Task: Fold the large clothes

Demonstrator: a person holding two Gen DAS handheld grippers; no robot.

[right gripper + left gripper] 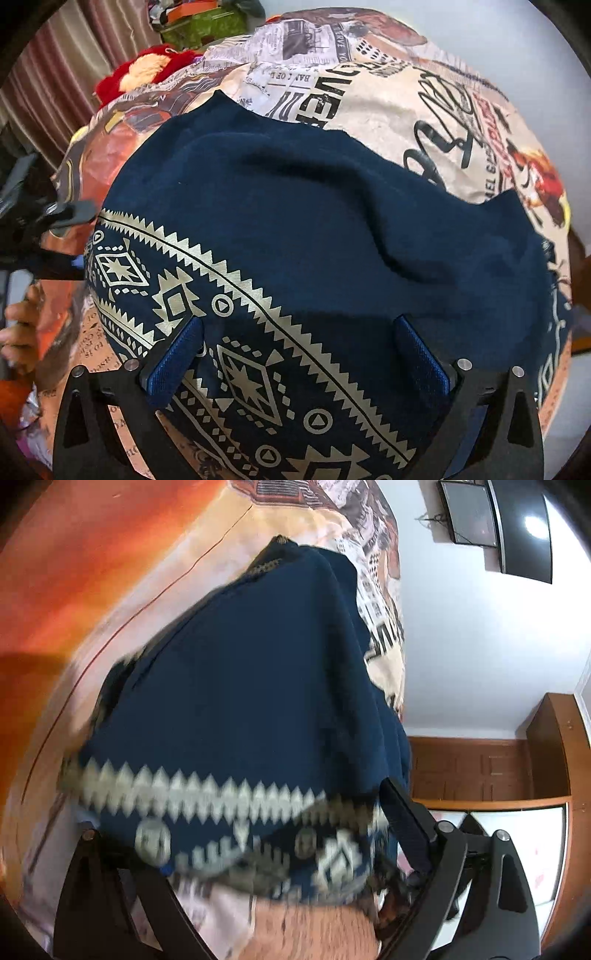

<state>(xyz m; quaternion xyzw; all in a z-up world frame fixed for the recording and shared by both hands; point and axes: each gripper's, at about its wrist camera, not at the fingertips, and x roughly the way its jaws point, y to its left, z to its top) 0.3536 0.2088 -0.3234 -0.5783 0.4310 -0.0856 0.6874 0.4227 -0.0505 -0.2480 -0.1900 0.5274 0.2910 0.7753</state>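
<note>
Navy cloth with a pale zigzag-and-diamond border, the garment [295,229] lies spread on a bed cover [406,103] printed with newsprint lettering and orange-brown pictures. Right wrist view: the right gripper [295,354] points steeply down over the patterned border, its two blue-padded fingers [177,354] standing wide apart, one on each side of a diamond motif; whether the tips touch the cloth cannot be told. The garment's plain part shows soft ridges towards the far edge. At the left edge of this view the left gripper [55,221] appears, blurred, at the garment's border, with part of a hand [22,317] below it. Left wrist view: the picture is smeared by motion; the garment [258,701] fills the middle, its border draped across the left gripper [240,849], whose jaws stand wide with cloth between them; a firm hold cannot be told. A forearm [314,930] shows at the bottom. Beyond the bed stand a white wall [461,646], a dark screen [524,531] and wooden panelling [480,768].
</note>
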